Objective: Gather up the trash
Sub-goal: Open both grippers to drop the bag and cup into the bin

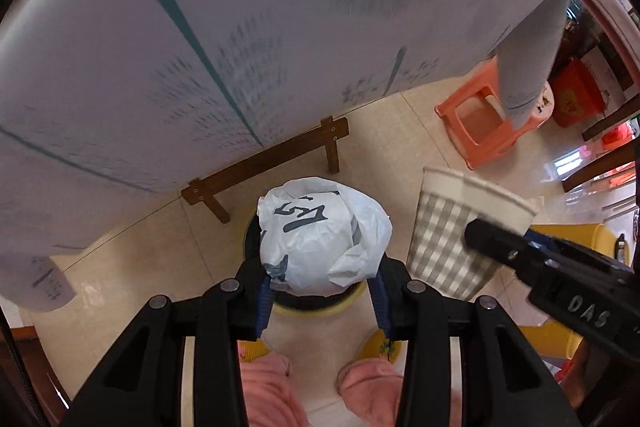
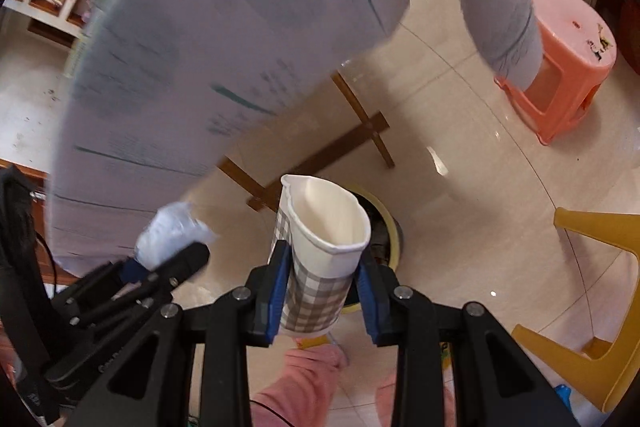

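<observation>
Below a paper-covered surface (image 1: 240, 27), on the tiled floor (image 2: 460, 147), stands a yellow-rimmed bin (image 2: 390, 223), and both grippers hang over it, so the drop-off step looks to be in hand. The left gripper (image 1: 322, 285) has its fingers clamped on a crumpled white plastic bag (image 1: 324, 235); the right gripper (image 2: 322, 291) squeezes a checked paper cup (image 2: 320, 267). Next, each load should be centred over the opening before the fingers part.
</observation>
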`<state>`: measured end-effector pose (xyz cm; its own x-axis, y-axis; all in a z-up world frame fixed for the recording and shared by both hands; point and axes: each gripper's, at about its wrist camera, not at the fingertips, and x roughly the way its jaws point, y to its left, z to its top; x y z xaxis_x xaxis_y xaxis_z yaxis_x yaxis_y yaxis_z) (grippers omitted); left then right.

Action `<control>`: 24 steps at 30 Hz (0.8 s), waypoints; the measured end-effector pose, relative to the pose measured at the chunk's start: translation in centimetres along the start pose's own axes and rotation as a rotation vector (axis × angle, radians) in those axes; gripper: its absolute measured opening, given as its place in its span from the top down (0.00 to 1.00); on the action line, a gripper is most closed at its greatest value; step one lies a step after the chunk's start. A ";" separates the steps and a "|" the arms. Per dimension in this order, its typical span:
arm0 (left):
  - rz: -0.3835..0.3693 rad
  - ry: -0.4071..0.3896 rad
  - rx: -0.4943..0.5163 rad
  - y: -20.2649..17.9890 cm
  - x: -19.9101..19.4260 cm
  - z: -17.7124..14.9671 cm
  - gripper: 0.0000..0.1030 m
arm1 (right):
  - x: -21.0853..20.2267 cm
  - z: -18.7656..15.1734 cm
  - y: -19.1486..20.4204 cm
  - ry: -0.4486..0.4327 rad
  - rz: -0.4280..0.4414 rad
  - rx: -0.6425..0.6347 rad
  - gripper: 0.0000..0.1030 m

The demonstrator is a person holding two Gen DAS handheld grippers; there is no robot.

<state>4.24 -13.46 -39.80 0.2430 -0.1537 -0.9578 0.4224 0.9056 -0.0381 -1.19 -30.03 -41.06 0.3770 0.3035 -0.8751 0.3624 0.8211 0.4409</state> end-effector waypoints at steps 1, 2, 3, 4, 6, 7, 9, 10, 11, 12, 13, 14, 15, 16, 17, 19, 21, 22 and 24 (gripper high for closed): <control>0.004 0.001 0.003 -0.3 0.8 -0.3 0.61 | 1.1 -0.1 -0.2 0.008 -0.010 -0.003 0.68; 0.010 0.006 0.005 -0.2 1.7 -0.6 0.59 | 2.4 -0.2 -0.4 0.018 -0.020 -0.009 0.68; 0.013 0.013 0.008 0.0 2.6 -0.8 0.59 | 3.5 -0.2 -0.5 0.025 -0.031 -0.012 0.68; 0.018 0.020 0.013 0.1 3.4 -1.1 0.58 | 4.4 -0.2 -0.5 0.030 -0.038 -0.013 0.68; 0.034 0.032 0.022 0.6 4.8 -1.7 0.52 | 6.5 -0.3 -0.7 0.040 -0.052 -0.014 0.68; 0.042 0.040 0.025 0.9 5.4 -1.7 0.48 | 7.3 -0.3 -0.8 0.044 -0.060 -0.013 0.67; 0.053 0.053 0.027 1.7 6.4 -2.1 0.46 | 9.1 -0.4 -0.8 0.059 -0.066 -0.012 0.67; 0.059 0.059 0.029 2.2 6.9 -2.3 0.45 | 10.0 -0.4 -0.7 0.067 -0.072 -0.014 0.66; 0.066 0.063 0.031 2.4 7.2 -2.4 0.44 | 10.6 -0.3 -0.7 0.072 -0.075 -0.020 0.66; 0.070 0.065 0.033 2.9 7.4 -2.6 0.43 | 11.1 -0.3 -0.5 0.074 -0.078 -0.027 0.66; 0.074 0.067 0.034 3.0 7.8 -2.4 0.41 | 11.6 -0.4 -0.3 0.077 -0.083 -0.032 0.65; 0.081 0.068 0.037 3.4 7.9 -2.5 0.39 | 12.3 -0.4 -0.1 0.083 -0.083 -0.036 0.65; 0.085 0.067 0.041 3.7 8.1 -2.6 0.39 | 12.8 -0.5 0.1 0.087 -0.083 -0.041 0.65; 0.085 0.066 0.045 4.0 8.2 -2.6 0.39 | 13.4 -0.5 0.3 0.092 -0.089 -0.049 0.64; 0.088 0.067 0.048 4.3 8.3 -2.6 0.39 | 13.9 -0.6 0.6 0.097 -0.096 -0.054 0.63; 0.095 0.064 0.059 4.8 8.4 -2.6 0.39 | 15.0 -0.7 1.1 0.119 -0.094 -0.066 0.60; 0.094 0.057 0.066 5.1 8.4 -2.7 0.39 | 16.0 -0.9 1.9 0.133 -0.099 -0.077 0.59; 0.094 0.050 0.070 5.0 8.2 -2.6 0.39 | 16.2 -0.8 2.2 0.135 -0.100 -0.085 0.59; 0.093 0.031 0.085 5.1 7.4 -2.6 0.39 | 16.6 -0.8 2.8 0.138 -0.103 -0.097 0.58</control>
<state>5.89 -8.91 -47.82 0.2579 -0.0570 -0.9645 0.4718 0.8786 0.0743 5.39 -22.27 -54.49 0.2191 0.2737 -0.9365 0.3063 0.8920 0.3324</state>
